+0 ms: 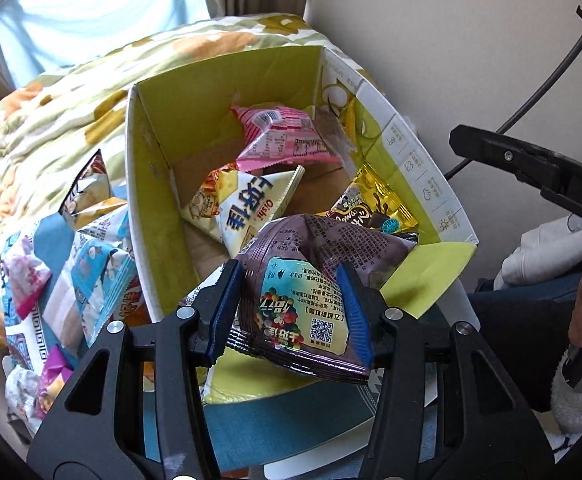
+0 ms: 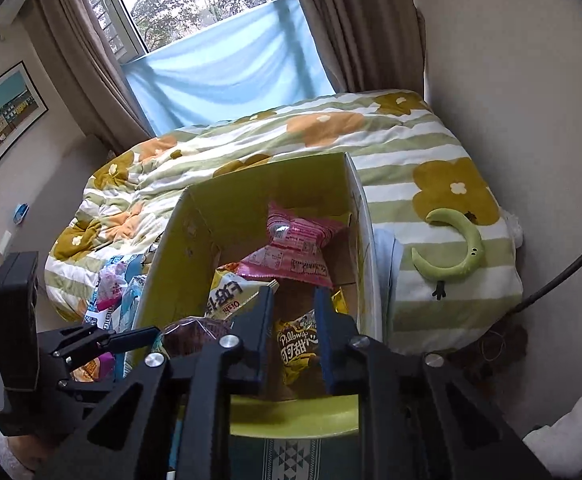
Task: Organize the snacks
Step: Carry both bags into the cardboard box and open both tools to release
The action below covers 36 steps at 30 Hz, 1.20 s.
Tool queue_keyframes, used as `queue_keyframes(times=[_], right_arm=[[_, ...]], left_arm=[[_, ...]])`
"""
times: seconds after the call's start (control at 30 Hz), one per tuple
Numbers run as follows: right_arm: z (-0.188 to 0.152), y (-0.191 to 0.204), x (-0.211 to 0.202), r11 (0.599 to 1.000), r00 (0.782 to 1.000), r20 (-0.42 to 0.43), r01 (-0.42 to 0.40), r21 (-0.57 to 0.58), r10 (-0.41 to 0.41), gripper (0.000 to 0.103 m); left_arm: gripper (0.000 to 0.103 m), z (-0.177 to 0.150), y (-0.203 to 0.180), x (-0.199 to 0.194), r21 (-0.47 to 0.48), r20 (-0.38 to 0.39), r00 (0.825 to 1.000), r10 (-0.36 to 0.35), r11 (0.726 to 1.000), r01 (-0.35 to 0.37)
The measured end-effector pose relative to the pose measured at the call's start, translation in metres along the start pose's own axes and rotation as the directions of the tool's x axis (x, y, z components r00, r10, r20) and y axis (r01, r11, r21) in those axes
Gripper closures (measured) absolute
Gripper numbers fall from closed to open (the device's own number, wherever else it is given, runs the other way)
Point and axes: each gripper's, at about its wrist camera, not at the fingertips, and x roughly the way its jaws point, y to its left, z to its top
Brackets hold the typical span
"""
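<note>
An open cardboard box (image 1: 159, 128) with a yellow-green inside stands on the bed; it also shows in the right wrist view (image 2: 195, 232). Inside lie a pink packet (image 1: 283, 140), a white Oishi packet (image 1: 247, 208) and a gold Pillows packet (image 1: 375, 204). My left gripper (image 1: 291, 280) is shut on a purple candy packet (image 1: 311, 280) and holds it over the box's near edge. My right gripper (image 2: 293, 300) is open and empty above the box, with the gold Pillows packet (image 2: 297, 348) seen between its fingers.
Several loose snack packets (image 1: 87, 272) lie on a blue cloth left of the box. A flowered striped quilt (image 2: 371, 144) covers the bed, with a green moon toy (image 2: 463, 252) on it. A wall stands to the right, a window with curtains behind.
</note>
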Motion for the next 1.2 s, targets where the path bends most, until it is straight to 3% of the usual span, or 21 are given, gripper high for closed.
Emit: queue_keyframes(times=[0.13, 0.2, 0.23, 0.27, 0.3, 0.57, 0.9, 1.0, 1.07, 1.1, 1.17, 1.2], right_arm=[[-0.005, 0.003, -0.002, 1.0, 1.0, -0.012, -0.023, 0.005, 0.023, 0.084], [-0.005, 0.004, -0.002, 1.0, 1.0, -0.012, -0.027, 0.002, 0.027, 0.084], [-0.005, 0.003, -0.003, 1.0, 0.999, -0.01, -0.03, 0.001, 0.03, 0.084], [-0.005, 0.003, -0.004, 1.0, 0.999, -0.009, -0.031, -0.001, 0.031, 0.084], [-0.004, 0.004, -0.004, 1.0, 1.0, -0.008, -0.03, -0.005, 0.03, 0.084], [-0.014, 0.002, 0.006, 0.999, 0.999, -0.041, -0.035, -0.016, 0.034, 0.084], [-0.017, 0.011, 0.001, 0.998, 0.998, -0.045, -0.042, -0.046, 0.04, 0.08], [-0.016, 0.015, -0.004, 0.997, 0.999, -0.034, -0.044, -0.06, 0.042, 0.064], [-0.015, 0.017, -0.007, 0.996, 0.999, -0.025, -0.049, -0.073, 0.047, 0.039], [-0.014, 0.018, -0.009, 0.996, 0.999, -0.018, -0.053, -0.077, 0.051, 0.034], [-0.013, 0.022, -0.012, 0.994, 0.999, -0.005, -0.054, -0.09, 0.054, 0.011], [-0.012, 0.024, -0.013, 0.994, 0.999, 0.006, -0.053, -0.095, 0.054, 0.006]], left_arm=[[0.057, 0.005, 0.001, -0.008, 0.002, 0.014, 1.0, 0.011, 1.0, -0.011], [0.051, 0.007, 0.0, -0.007, -0.002, 0.013, 1.0, 0.02, 1.0, -0.02], [0.034, 0.009, 0.0, -0.007, -0.004, 0.015, 0.999, 0.029, 1.0, -0.028], [0.005, 0.009, 0.001, -0.008, -0.006, 0.021, 0.999, 0.041, 0.999, -0.041], [0.001, 0.009, 0.001, -0.011, -0.01, 0.037, 0.998, 0.055, 0.998, -0.054], [0.001, -0.009, 0.004, -0.022, -0.015, 0.053, 0.993, 0.103, 0.995, -0.102], [0.001, -0.017, 0.009, -0.068, -0.078, 0.14, 0.979, 0.148, 0.987, -0.138], [0.001, -0.021, 0.013, -0.082, -0.109, 0.155, 0.974, 0.166, 0.983, -0.15], [0.001, -0.024, 0.017, -0.091, -0.133, 0.161, 0.969, 0.186, 0.977, -0.166], [0.001, -0.027, 0.02, -0.096, -0.145, 0.163, 0.967, 0.198, 0.974, -0.175], [0.001, -0.033, 0.027, -0.106, -0.172, 0.167, 0.961, 0.222, 0.966, -0.193], [0.001, -0.036, 0.031, -0.11, -0.188, 0.168, 0.958, 0.232, 0.961, -0.2]])
